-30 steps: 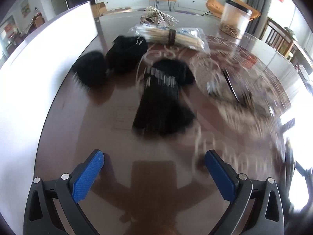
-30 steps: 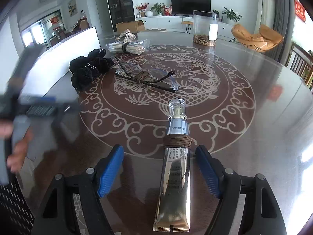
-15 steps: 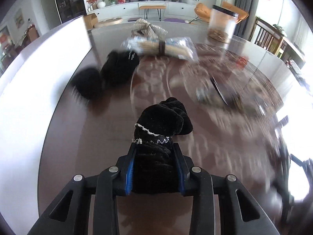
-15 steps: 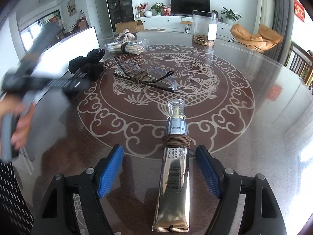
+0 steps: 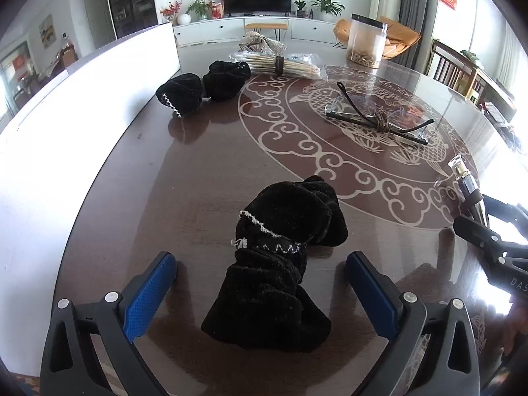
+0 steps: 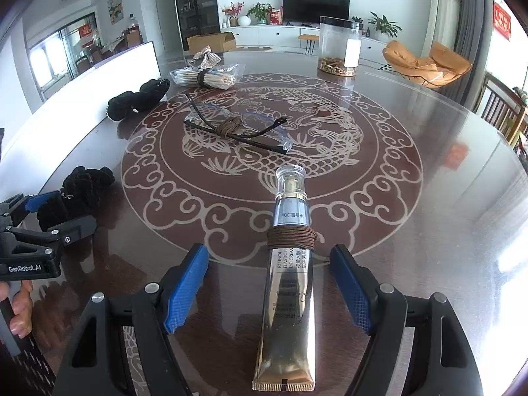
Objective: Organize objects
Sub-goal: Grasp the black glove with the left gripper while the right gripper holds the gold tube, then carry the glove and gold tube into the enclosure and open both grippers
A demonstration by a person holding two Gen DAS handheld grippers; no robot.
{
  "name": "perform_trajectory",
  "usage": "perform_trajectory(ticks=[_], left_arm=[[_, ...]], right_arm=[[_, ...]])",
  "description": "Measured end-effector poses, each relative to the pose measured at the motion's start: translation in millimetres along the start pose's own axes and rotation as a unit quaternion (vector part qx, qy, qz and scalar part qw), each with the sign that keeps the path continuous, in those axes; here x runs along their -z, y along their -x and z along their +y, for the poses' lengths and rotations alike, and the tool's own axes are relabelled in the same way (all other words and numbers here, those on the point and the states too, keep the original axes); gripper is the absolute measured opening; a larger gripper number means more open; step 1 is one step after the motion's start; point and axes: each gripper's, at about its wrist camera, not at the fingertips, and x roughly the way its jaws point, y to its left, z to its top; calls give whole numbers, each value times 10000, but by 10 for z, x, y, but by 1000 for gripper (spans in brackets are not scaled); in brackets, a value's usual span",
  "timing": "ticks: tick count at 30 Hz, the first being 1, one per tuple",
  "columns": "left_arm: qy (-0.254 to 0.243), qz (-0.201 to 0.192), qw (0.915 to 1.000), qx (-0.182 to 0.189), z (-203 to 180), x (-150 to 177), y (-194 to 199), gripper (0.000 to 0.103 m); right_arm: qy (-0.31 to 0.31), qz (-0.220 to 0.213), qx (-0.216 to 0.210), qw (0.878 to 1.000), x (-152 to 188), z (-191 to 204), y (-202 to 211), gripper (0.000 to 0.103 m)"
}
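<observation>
**Left tool open over black velvet piece, right tool open over tube**

Left tool [image 5: 260, 293] has just been opening: jaws spread wide, pads clear of the black velvet scrunchie [image 5: 280, 257] that lies on the table [image 5: 184, 178] between them. Nothing gripped. Right tool [image 6: 269, 287] is also open, blue pads well apart on either side of the gold cream tube [image 6: 288, 283], not touching it; tube lies flat, cap pointing away, brown cord wound round its middle.

Progress, as a judgement: one velvet piece looks freshly set down near the table's near edge, well apart from the two other black velvet pieces [image 5: 201, 89] by the white panel. Glasses [image 5: 373, 115] tied with cord sit on the dragon inlay; bagged bundle of sticks [image 5: 280, 64] and clear jar [image 5: 366, 41] sit at the far side. No clear sorted grouping shows, so most of the organizing seems left. The final place for each item cannot be told.

View differences: left wrist view shows the velvet piece in full and only the tube's cap end at the right edge. Right wrist view shows the whole tube, the left tool from the side, and the person's fingers [image 6: 19, 307] on its handle.
</observation>
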Motion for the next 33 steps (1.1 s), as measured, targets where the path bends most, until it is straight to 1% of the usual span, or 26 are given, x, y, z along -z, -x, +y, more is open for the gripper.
perform_trajectory(ticks=[3,10,14,18,22,23,24,25,26,27,28,31,33], left_arm=[[-2,-10,10000,0,-3,2,-1,103],[1,-9,10000,2,4,1,-3,103],[-1,-8,10000,2,4,3,-2,103],[-14,38,10000,26,5,6,4,103],[-82,41,9999,78,-1,21,17,103],[-105,41,9999,98,1,25,20,103],[-106,46,9999,102,1,21,19,103],[-98,25,9999,95,2,18,21,98],[-104,-49,9999,91,2,18,42,89],[-150,-141,9997,102,-2,19,76,65],[-211,-206,9995,130,-13,15,110,33],[-244,-222,9995,15,-8,40,157,32],[-19,-370,9992,124,72,36,274,32]], right_arm=[[37,55,78,9999,-9,16,-27,83],[38,90,95,9999,-13,19,-39,87],[90,156,47,9998,-21,38,-60,95],[126,215,-5,9997,-31,51,-80,100],[146,344,-4,9993,-46,57,-89,100],[115,418,31,9991,-57,46,-92,97],[59,478,75,9988,-79,32,-93,86],[-5,472,118,9988,-102,7,-75,75],[-45,451,146,9989,-128,-17,-53,48],[-70,460,174,9988,-148,-40,-39,29],[-106,508,201,9985,-168,-61,-37,29],[-299,614,62,9976,-172,-105,-2,29],[-467,511,-135,9975,-145,-96,109,29]])
